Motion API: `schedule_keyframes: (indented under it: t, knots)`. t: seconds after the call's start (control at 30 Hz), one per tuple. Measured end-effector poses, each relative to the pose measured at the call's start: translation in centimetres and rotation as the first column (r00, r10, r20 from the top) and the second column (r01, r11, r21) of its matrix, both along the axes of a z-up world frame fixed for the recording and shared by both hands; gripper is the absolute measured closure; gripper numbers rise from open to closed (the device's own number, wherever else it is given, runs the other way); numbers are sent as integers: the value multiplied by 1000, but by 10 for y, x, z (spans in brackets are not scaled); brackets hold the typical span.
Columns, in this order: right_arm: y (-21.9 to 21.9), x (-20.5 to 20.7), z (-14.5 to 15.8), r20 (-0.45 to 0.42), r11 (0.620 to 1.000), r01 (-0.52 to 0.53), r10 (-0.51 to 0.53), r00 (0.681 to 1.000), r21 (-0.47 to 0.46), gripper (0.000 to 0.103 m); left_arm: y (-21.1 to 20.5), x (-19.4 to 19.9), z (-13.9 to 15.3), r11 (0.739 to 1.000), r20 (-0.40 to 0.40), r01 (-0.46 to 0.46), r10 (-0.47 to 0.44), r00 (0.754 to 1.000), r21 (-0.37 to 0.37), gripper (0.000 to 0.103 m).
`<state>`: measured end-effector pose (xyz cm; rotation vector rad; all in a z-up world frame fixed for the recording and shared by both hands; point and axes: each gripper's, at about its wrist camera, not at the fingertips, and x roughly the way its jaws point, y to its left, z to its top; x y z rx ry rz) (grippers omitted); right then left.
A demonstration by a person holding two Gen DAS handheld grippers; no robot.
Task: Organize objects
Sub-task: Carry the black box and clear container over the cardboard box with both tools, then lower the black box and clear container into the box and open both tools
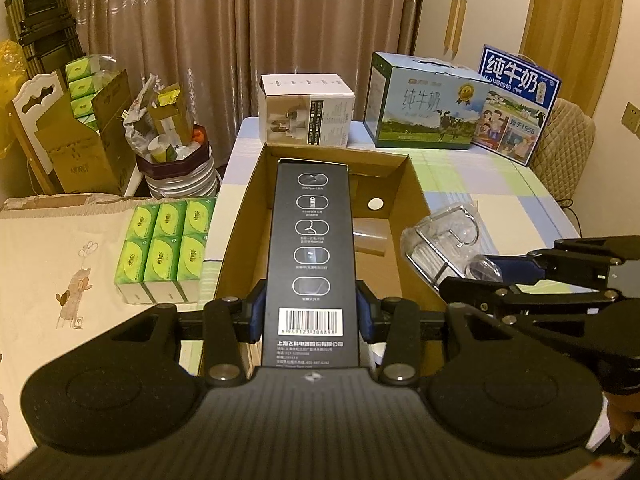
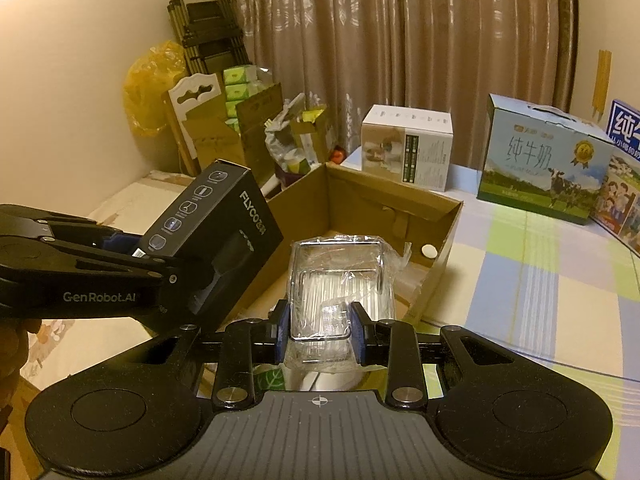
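While both loads hang over the near end of the open cardboard box [image 1: 320, 168], neither is inside it yet; to the left of the left hand-held gripper [image 1: 310, 312], a block of green tissue packs [image 1: 164, 248] sits on a cream cloth, untouched. That left hand-held gripper is pinching a long black product box [image 1: 308, 240] by its sides near the barcode end; the black box reaches forward from the jaws, tilted over the carton's interior, and does not appear to rest on the carton floor. Ahead of it the carton looks nearly bare, apart from a small white round thing [image 1: 375, 203] at the far wall and what seems to be a strip of tape on the floor. Just right of it, the right hand-held gripper [image 2: 318, 338] is closed on a wire rack wrapped in clear plastic [image 2: 338, 284], its pads pressing the wrapping on both sides, poised at the carton's near right corner. Beyond both, on the checked tabletop [image 2: 540, 272], a white appliance box [image 2: 408, 148] and two milk cartons [image 2: 548, 168] stand behind the carton. Judging by this, the sorting is at an early stage: two items are about to be lowered in; the tissue packs, and perhaps the boxes behind, may remain.
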<state>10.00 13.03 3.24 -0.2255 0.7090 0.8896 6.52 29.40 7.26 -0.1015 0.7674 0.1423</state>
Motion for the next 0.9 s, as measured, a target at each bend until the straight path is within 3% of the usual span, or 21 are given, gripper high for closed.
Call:
schedule_keyframes:
  t: [0.3, 0.4, 0.9]
  knots:
    - [5, 13, -3, -9, 1000, 17, -17, 1000, 3, 75, 6, 18, -7, 1000, -16, 1, -1, 1000, 4, 64]
    - [4, 14, -3, -11, 1000, 23, -23, 1000, 4, 75, 8, 21, -8, 1000, -10, -18, 18, 1000, 14, 45]
    - [3, 14, -1, -32, 999, 28, -27, 999, 28, 75, 13, 12, -9, 999, -12, -33, 33, 999, 12, 45]
